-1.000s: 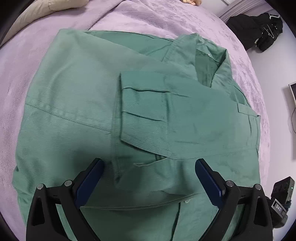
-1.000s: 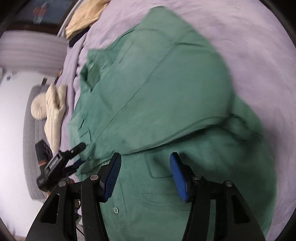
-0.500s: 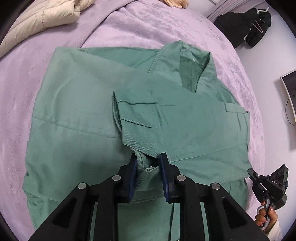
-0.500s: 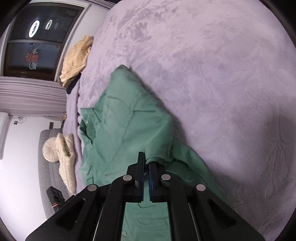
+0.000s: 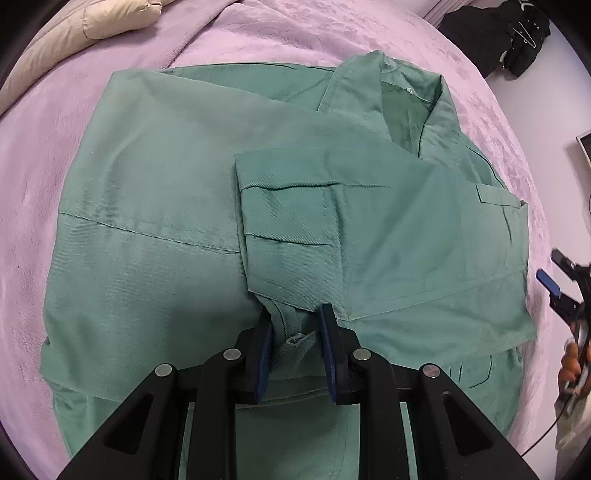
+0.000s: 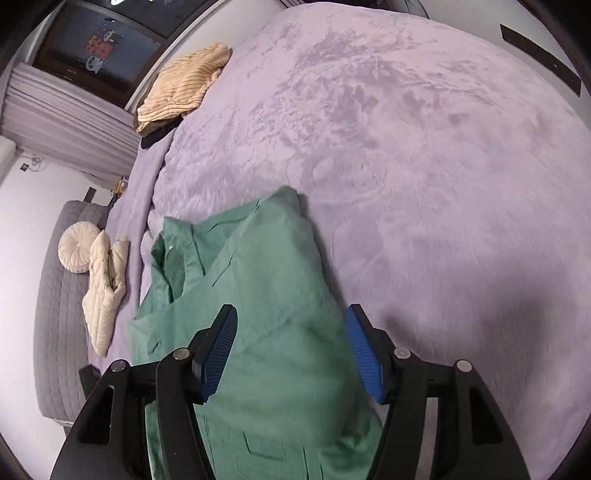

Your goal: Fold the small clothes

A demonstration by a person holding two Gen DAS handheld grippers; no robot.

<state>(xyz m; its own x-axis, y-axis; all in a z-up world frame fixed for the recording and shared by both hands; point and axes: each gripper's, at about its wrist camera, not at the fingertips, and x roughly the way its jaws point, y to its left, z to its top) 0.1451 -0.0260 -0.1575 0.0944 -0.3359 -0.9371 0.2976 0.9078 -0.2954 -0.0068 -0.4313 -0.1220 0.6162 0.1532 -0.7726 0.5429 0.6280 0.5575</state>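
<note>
While L gripper (image 5: 295, 325) jaws pinch green shirt (image 5: 184, 206) cuff, R gripper (image 6: 291, 336) jaws just opened, empty.

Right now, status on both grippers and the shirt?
Left gripper pinching green shirt fabric. Right gripper just opened, empty. Nothing in the way.

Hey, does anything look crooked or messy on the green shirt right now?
Mostly tidy. The green shirt lies folded on the purple blanket, but fabric is bunched between the pads of the left hand-held gripper, under the folded sleeve cuff.
</note>
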